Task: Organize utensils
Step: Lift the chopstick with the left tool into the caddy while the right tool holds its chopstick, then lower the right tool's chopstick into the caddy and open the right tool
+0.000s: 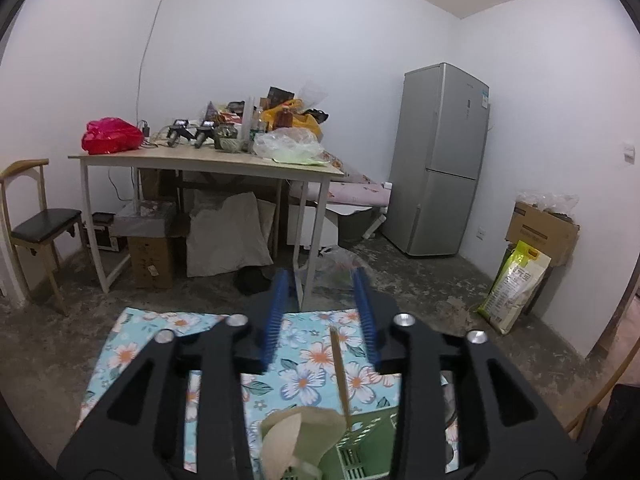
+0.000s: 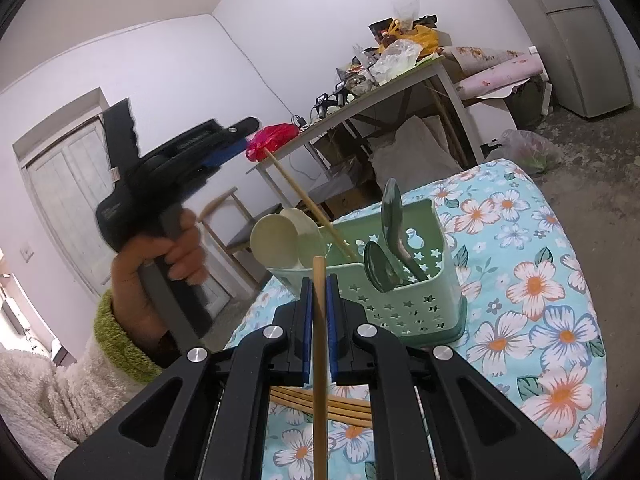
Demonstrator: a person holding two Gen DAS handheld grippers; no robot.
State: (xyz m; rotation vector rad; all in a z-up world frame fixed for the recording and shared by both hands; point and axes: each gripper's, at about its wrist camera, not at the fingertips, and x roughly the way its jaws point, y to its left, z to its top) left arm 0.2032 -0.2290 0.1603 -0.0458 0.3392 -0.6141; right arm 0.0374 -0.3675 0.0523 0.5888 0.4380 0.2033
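A green perforated utensil holder [image 2: 404, 300] stands on the floral cloth [image 2: 532, 280]. It holds two cream spoons [image 2: 276, 244], two dark green spoons [image 2: 390, 216] and a leaning chopstick [image 2: 304, 196]. My right gripper [image 2: 319, 284] is shut on another chopstick [image 2: 319, 344], just in front of the holder. My left gripper [image 2: 244, 136], held by a hand, hovers up and to the left of the holder. In the left wrist view the left gripper [image 1: 320, 312] is open; the leaning chopstick [image 1: 338, 372] stands between its blue pads [image 1: 276, 316] without touching them. Below are the holder [image 1: 360, 448] and a cream spoon [image 1: 296, 436].
Several loose chopsticks [image 2: 332, 404] lie on the cloth under my right gripper. A cluttered table [image 1: 208, 158], a wooden chair [image 1: 36, 224], a grey fridge [image 1: 440, 160], boxes and bags stand on the concrete floor beyond the cloth's far edge.
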